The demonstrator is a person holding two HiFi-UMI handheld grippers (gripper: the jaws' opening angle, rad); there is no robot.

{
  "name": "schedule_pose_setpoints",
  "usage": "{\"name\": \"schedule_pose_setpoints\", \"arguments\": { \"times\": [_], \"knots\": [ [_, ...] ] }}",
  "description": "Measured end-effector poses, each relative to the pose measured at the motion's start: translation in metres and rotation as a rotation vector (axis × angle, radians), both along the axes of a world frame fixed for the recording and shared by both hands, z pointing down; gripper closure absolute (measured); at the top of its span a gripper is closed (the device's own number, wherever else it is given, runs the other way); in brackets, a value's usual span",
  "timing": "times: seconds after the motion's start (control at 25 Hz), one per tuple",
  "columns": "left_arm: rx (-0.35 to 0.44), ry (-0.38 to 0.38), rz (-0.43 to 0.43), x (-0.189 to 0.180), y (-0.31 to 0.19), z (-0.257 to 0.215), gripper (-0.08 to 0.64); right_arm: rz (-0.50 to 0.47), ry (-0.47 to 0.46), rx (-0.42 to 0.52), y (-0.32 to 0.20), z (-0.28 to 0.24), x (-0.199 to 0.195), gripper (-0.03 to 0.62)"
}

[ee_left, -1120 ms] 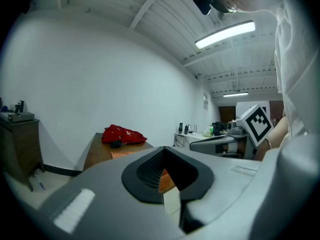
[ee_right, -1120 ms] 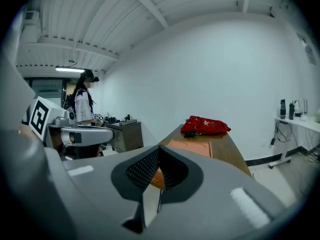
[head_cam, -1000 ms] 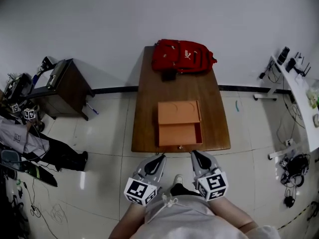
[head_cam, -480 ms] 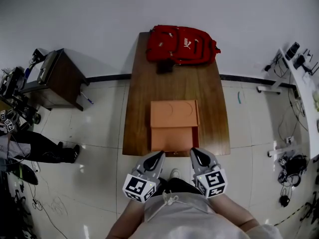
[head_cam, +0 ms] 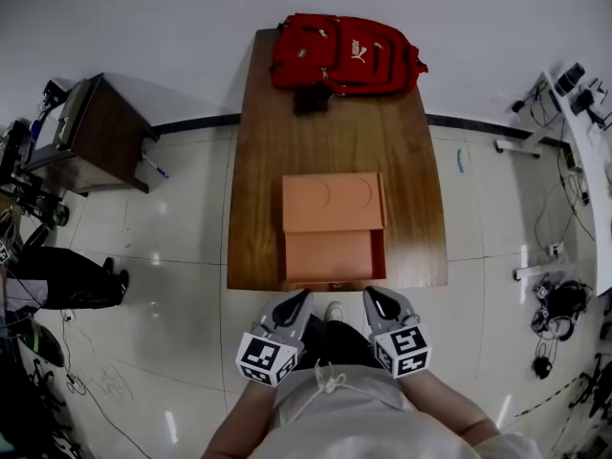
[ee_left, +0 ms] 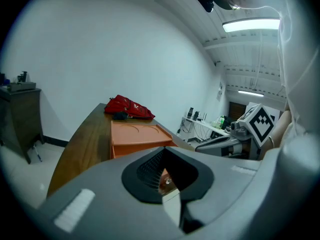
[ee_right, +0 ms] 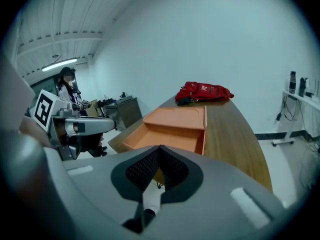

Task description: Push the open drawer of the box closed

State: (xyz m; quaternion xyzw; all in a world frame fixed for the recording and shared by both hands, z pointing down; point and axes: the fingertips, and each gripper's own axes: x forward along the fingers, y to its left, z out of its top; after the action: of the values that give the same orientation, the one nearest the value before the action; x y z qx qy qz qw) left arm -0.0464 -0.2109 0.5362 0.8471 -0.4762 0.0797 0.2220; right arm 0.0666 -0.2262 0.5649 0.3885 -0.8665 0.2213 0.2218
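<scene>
Head view: where is the box? (desk)

Orange box (head_cam: 333, 202) sits mid-length on the wooden table (head_cam: 258, 161). Its drawer (head_cam: 331, 258) stands pulled out, front close to the table's near edge. Red backpack (head_cam: 344, 54) lies at the table's far end. (me)

Grippers? (desk)

I have the left gripper (head_cam: 302, 299) and right gripper (head_cam: 375, 297) side by side just off the table's near edge, tips pointed at the drawer front. Whether they touch it, I cannot tell from above. (me)

Finger state? (desk)

Left gripper view: fingers (ee_left: 90, 189) pressed together, holding nothing. Right gripper view: same, fingers (ee_right: 240, 184) closed tip to tip, empty. The open drawer shows ahead on the table. (me)
</scene>
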Motion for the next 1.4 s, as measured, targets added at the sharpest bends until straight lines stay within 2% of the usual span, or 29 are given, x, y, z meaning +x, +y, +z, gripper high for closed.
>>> {"name": "schedule_pose_setpoints", "arguments": {
  "times": [0.32, 0.6, 1.0, 1.4],
  "knots": [
    [-0.134, 0.032, -0.009, 0.003, 0.003, 0.054, 0.554, -0.031, 0.041, -0.109, 0.006, 0.056, -0.006, 0.588],
    [-0.216, 0.038, -0.018, 0.01, 0.001, 0.096, 0.554, -0.008, 0.039, -0.17, -0.002, 0.085, -0.008, 0.588],
    [-0.244, 0.09, -0.099, 0.006, -0.021, 0.104, 0.554, -0.021, 0.027, -0.175, -0.021, 0.085, -0.015, 0.588],
    [-0.225, 0.068, -0.078, -0.005, -0.058, 0.102, 0.554, -0.016, 0.03, -0.16, -0.056, 0.087, -0.024, 0.588]
  ]
}}
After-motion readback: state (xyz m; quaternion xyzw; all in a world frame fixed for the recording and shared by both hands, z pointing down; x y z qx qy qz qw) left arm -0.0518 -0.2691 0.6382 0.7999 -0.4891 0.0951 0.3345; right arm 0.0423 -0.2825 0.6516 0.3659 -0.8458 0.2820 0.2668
